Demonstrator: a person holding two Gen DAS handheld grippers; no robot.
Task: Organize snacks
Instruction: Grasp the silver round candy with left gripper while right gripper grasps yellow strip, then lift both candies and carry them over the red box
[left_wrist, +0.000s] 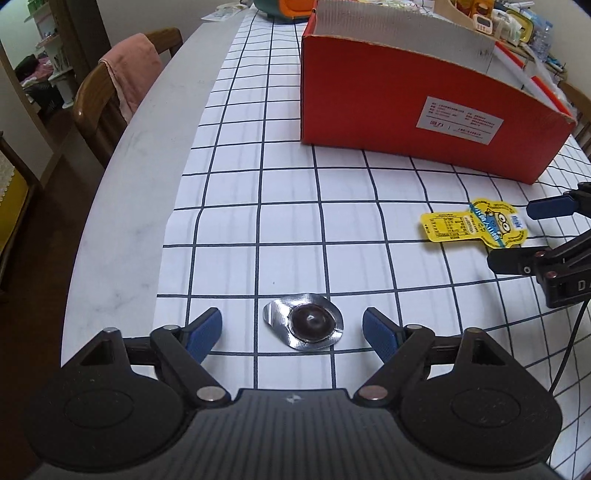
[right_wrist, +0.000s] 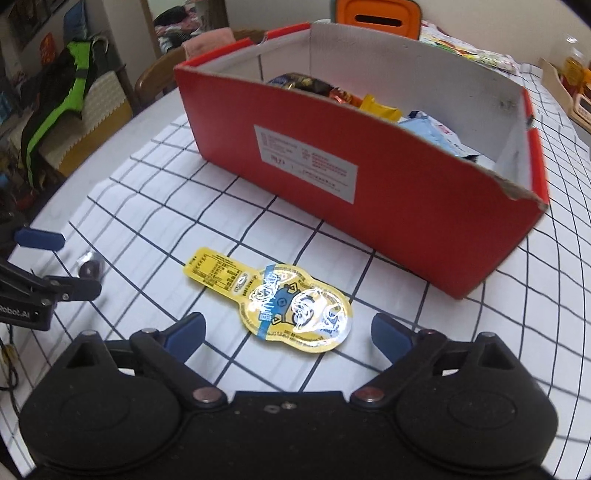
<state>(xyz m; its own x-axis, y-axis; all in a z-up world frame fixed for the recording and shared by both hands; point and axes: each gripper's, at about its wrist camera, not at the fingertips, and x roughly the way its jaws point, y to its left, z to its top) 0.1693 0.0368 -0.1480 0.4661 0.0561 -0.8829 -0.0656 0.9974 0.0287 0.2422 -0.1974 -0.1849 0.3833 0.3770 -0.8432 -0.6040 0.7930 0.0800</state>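
A small silver foil cup with a dark filling (left_wrist: 304, 325) lies on the checked cloth between the blue pads of my open left gripper (left_wrist: 291, 332). It also shows in the right wrist view (right_wrist: 90, 266). A flat yellow snack pack with a cartoon print (right_wrist: 280, 299) lies between the pads of my open right gripper (right_wrist: 288, 336); it also shows in the left wrist view (left_wrist: 476, 225). The red cardboard box (right_wrist: 369, 177) stands behind both and holds several snack packets (right_wrist: 376, 103). The right gripper shows at the left view's right edge (left_wrist: 532, 232).
The white cloth with a dark grid (left_wrist: 288, 206) covers the pale table. A wooden chair with a pink towel (left_wrist: 125, 81) stands at the table's left edge. An orange and green container (right_wrist: 376, 16) and clutter (left_wrist: 517, 22) lie behind the box.
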